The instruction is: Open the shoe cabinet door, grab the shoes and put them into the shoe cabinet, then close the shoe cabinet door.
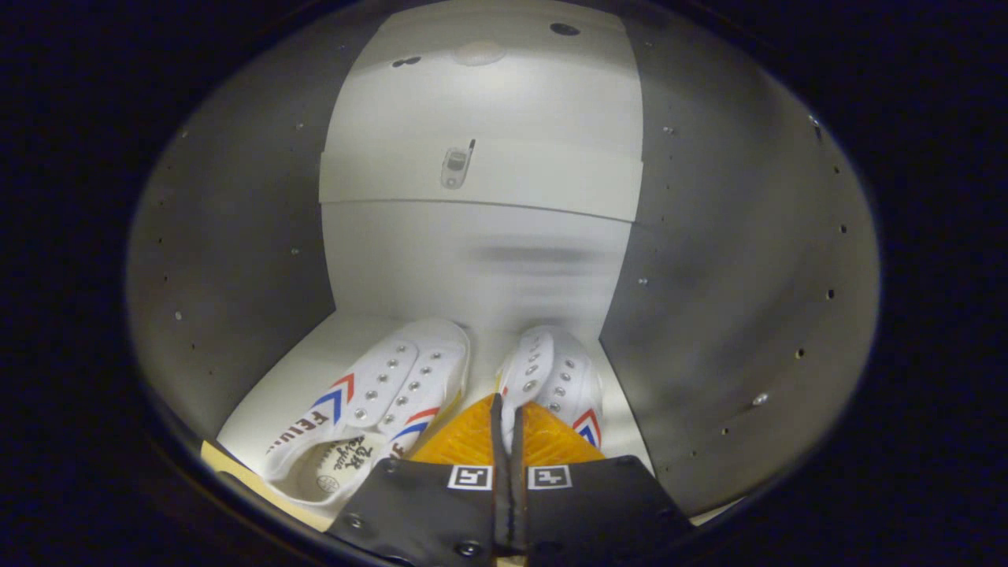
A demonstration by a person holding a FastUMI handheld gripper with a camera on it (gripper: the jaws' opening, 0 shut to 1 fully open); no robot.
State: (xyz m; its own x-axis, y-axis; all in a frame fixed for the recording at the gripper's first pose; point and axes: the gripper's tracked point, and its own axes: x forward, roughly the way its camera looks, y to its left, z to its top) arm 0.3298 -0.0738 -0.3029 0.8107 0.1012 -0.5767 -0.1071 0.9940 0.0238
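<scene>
Gripper (507, 429) fingers pinch the right sneaker (551, 378) beside the left sneaker (378, 402) on the cabinet shelf (315, 354). Placing looks nearly done; next comes releasing, withdrawing, and closing the door.

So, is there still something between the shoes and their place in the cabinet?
Nothing visible does. Both shoes already lie on the shelf inside the cabinet, toes toward the back wall. The gripper has its fingers nearly together on the edge of the right shoe, seemingly pinching it.
</scene>
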